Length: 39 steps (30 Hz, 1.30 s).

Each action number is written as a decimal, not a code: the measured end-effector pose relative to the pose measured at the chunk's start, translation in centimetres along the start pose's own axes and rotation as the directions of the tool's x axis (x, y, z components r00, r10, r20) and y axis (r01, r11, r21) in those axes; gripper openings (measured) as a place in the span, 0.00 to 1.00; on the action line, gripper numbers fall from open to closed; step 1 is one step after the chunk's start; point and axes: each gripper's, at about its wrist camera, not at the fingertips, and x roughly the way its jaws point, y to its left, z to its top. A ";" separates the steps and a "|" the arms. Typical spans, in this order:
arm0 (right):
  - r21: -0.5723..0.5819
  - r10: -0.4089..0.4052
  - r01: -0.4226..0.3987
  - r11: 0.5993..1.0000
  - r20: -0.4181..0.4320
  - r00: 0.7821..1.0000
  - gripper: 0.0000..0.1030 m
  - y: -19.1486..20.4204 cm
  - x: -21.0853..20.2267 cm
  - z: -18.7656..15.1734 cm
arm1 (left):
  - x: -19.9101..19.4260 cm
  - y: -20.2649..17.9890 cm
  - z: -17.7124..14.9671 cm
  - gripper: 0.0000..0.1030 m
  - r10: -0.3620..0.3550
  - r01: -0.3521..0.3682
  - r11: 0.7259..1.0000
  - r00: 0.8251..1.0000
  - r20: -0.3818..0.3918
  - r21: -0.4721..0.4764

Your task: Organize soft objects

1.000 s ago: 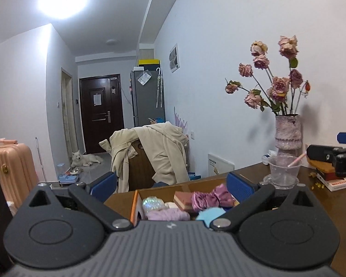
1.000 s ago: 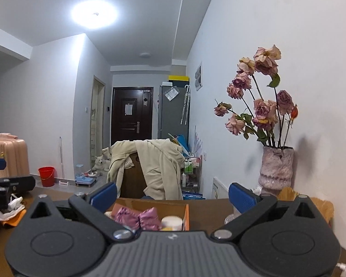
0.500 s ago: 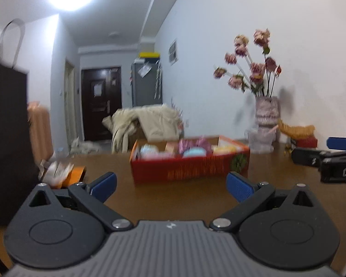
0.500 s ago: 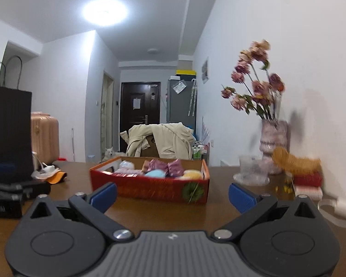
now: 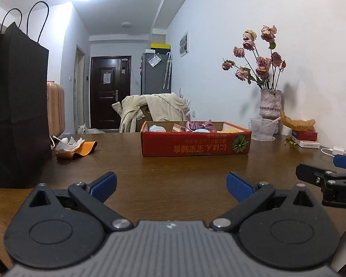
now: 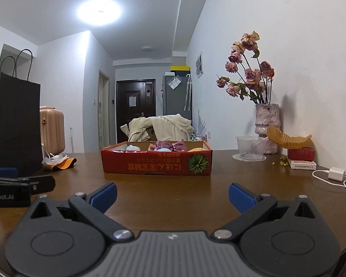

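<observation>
A shallow red cardboard box (image 5: 196,144) stands on the brown table (image 5: 173,173), also in the right wrist view (image 6: 156,161). In it lie soft items: a purple scrunchie (image 5: 199,125), a light blue piece (image 5: 156,128) and a yellow piece (image 6: 196,149). My left gripper (image 5: 171,185) is open and empty, low over the table, well short of the box. My right gripper (image 6: 172,196) is open and empty, beside the left one and equally far from the box.
A tall black paper bag (image 5: 13,110) stands at the left. An orange cloth with white tissue (image 5: 75,147) lies beside it. A vase of dried roses (image 5: 269,102), a clear plastic cup (image 5: 263,129), a red pack (image 6: 301,154) and a white charger with cable (image 6: 336,174) are at the right.
Both grippers have drawn back from just above the box and come down low over the table. The box now stands farther away. Both stay open and empty.
</observation>
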 end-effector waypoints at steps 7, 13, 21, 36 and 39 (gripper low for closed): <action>0.001 -0.010 0.010 1.000 0.006 1.000 1.00 -0.1 0.3 0.3 | -0.1 -0.3 0.0 1.00 -0.012 0.012 1.000 1.000 0.003 0.005; -0.015 -0.014 0.014 1.000 -0.002 1.000 1.00 0.2 0.4 0.2 | -0.2 -0.2 0.1 1.00 -0.010 0.010 1.000 1.000 0.005 0.000; -0.017 -0.013 0.013 1.000 0.001 1.000 1.00 0.2 0.4 0.2 | -0.4 -0.2 0.3 1.00 -0.013 0.013 1.000 1.000 0.008 0.002; -0.021 -0.012 0.012 1.000 0.008 1.000 1.00 0.2 0.4 0.2 | -0.4 -0.4 0.4 1.00 -0.014 0.014 1.000 1.000 0.003 0.002; -0.024 -0.012 0.013 1.000 0.009 1.000 1.00 0.2 0.4 0.1 | -0.4 -0.4 0.4 1.00 -0.014 0.014 1.000 1.000 0.003 0.002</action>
